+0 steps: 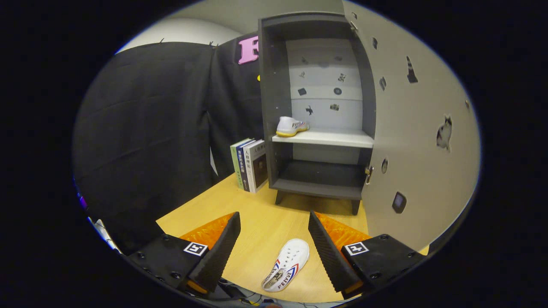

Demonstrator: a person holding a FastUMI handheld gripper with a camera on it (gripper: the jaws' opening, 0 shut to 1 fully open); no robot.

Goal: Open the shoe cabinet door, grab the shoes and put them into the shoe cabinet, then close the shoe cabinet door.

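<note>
Cabinet door open, one shoe shelved, one on the bench.
Left to right: books (pixel 249 164) upright at the bench's back edge, touching the shoe cabinet (pixel 274 107); shelved shoe (pixel 291 126) at the left end of the middle shelf (pixel 334 137); door (pixel 411 141) swung wide right. Hand-held gripper (pixel 274 229) spread wide, holding nothing; second shoe (pixel 287 264) lies on its side between the fingers, nearer the right one.
</note>
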